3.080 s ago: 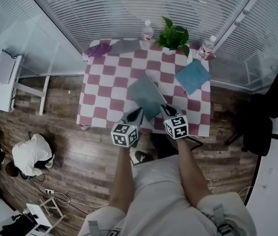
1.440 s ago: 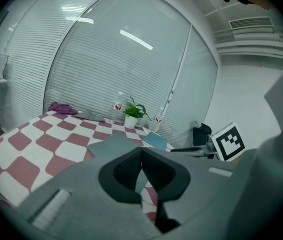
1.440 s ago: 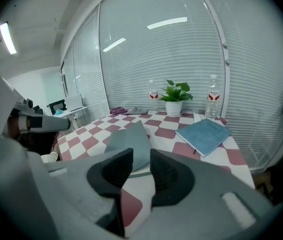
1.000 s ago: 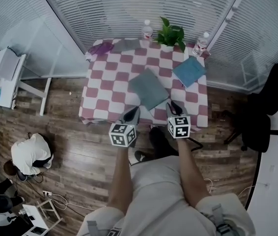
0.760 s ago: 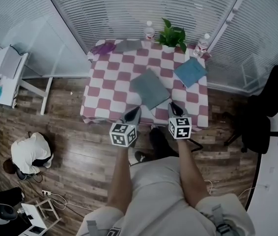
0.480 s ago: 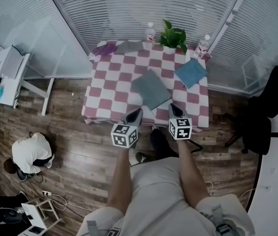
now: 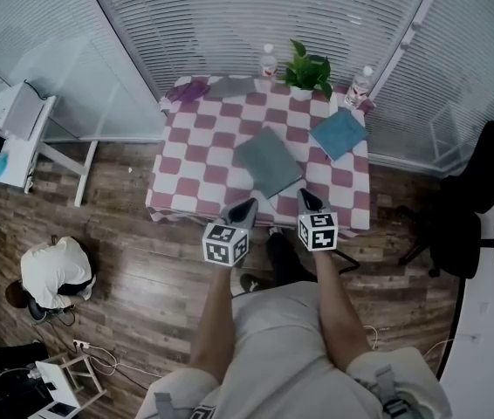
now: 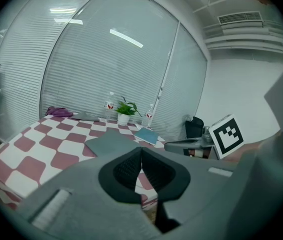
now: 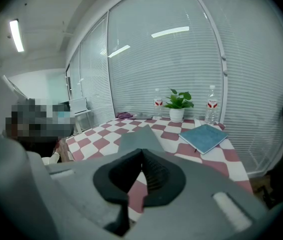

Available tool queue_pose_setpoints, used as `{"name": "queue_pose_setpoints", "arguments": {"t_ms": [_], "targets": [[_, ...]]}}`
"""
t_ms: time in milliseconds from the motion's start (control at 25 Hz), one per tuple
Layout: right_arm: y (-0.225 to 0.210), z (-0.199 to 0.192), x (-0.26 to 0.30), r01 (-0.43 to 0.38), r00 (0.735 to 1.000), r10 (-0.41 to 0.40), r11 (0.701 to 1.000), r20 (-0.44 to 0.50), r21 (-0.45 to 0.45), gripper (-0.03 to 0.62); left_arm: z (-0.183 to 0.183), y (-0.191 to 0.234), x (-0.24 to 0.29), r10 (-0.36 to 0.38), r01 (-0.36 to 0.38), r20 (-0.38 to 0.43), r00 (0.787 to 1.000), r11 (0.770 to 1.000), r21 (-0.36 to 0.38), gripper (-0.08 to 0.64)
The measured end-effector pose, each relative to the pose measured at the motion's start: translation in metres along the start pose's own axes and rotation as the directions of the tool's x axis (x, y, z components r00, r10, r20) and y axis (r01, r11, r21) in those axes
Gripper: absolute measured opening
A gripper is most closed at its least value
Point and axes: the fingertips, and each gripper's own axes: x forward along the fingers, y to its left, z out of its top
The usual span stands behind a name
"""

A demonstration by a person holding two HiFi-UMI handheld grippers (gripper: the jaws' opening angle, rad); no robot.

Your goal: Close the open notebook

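Note:
The grey notebook (image 7: 267, 160) lies shut and flat in the middle of the checked table (image 7: 186, 177); it also shows in the left gripper view (image 8: 109, 141) and the right gripper view (image 9: 139, 136). My left gripper (image 7: 248, 205) hovers at the table's near edge, jaws shut with nothing between them (image 8: 141, 151). My right gripper (image 7: 303, 195) sits beside it at the same edge, also shut and empty (image 9: 141, 155). Both tips stop short of the notebook and do not touch it.
A blue notebook (image 7: 338, 133) lies at the table's right. A potted plant (image 7: 310, 72), two water bottles (image 7: 269, 59) (image 7: 360, 84) and a purple cloth (image 7: 188, 90) line the far edge. A black chair (image 7: 474, 208) stands right; a person crouches on the floor (image 7: 53, 273) at left.
About three seconds ago the grey notebook's cover stood raised near the grippers; now it lies flat and shut. Both grippers have stayed at the near table edge.

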Motion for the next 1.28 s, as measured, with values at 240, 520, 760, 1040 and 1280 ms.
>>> {"name": "queue_pose_setpoints", "arguments": {"t_ms": [240,520,760,1040,1280], "targets": [[-0.002,-0.003,-0.002,0.008,1.000,-0.008,1.000,-0.021,-0.024,0.002,0.000,0.003,-0.001,0.022,-0.022,-0.003,1.000,1.000,-0.001,0.008],[0.001,-0.006,-0.003,-0.003,0.999,0.001,0.999,-0.033,-0.043,0.002,-0.004,0.002,-0.002,0.029,-0.029,-0.022,0.999,1.000,0.003,0.008],[0.004,-0.006,-0.004,-0.012,0.999,0.010,0.998,-0.034,-0.058,0.002,-0.003,0.000,-0.002,0.024,-0.024,-0.019,1.000,1.000,0.007,0.009],[0.006,-0.007,-0.006,-0.017,0.999,0.016,0.998,-0.032,-0.055,0.002,-0.005,-0.001,-0.005,0.025,-0.025,-0.017,1.000,1.000,0.004,0.008],[0.011,-0.006,-0.005,-0.027,0.999,0.025,0.997,-0.036,-0.071,0.002,-0.004,-0.001,-0.007,0.024,-0.024,-0.013,1.000,1.000,-0.002,0.008]]}}
